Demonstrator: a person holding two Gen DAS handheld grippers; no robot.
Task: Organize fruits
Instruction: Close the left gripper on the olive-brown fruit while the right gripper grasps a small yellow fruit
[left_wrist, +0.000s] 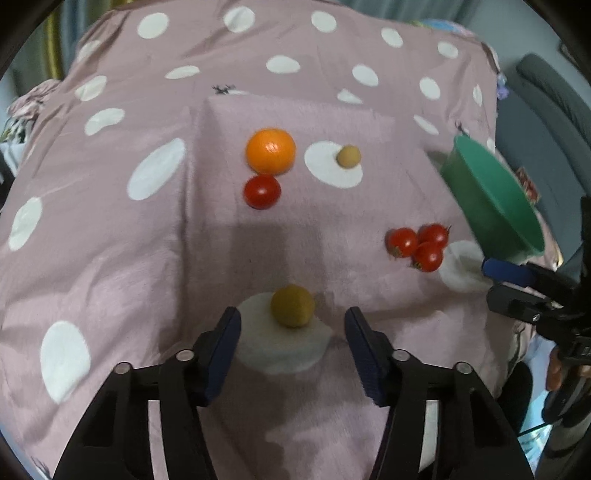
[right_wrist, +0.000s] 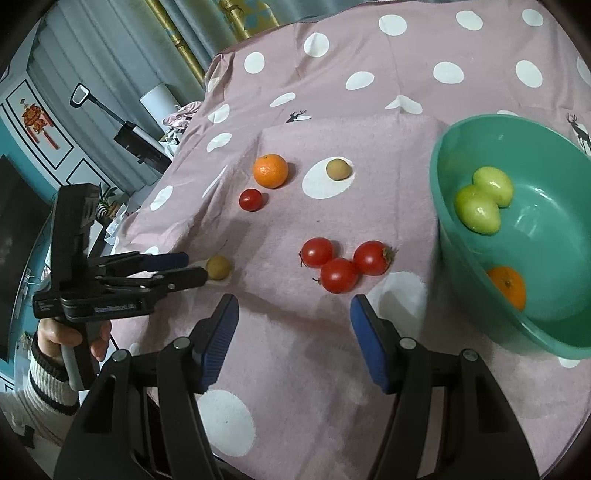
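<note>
Cloth (right_wrist: 369, 369), mauve with white spots and small deer prints, covers the whole work surface; green bowl (right_wrist: 554, 332) sits on it at the right of the right wrist view, holding two pale green fruits (right_wrist: 484, 201) that touch each other and one orange (right_wrist: 508, 286) lower down by the near wall; right gripper (right_wrist: 293, 314) hangs over bare cloth with its blue pads apart and nothing between them, the bowl just beside its right finger; left gripper (left_wrist: 291, 325) points steeply down with its jaws partly open, and a small yellow-brown fruit (left_wrist: 292, 305) lies on a white spot just beyond its fingertips, the pads not touching it; a second orange (left_wrist: 270, 150) rests farther out on the cloth, with a lone cherry tomato (left_wrist: 262, 191) touching its near side; three tomatoes (right_wrist: 340, 266) lie clustered together between that pair and the bowl; a tan round fruit (right_wrist: 337, 168) sits on another white spot, to the right of the orange and apart from it.
</note>
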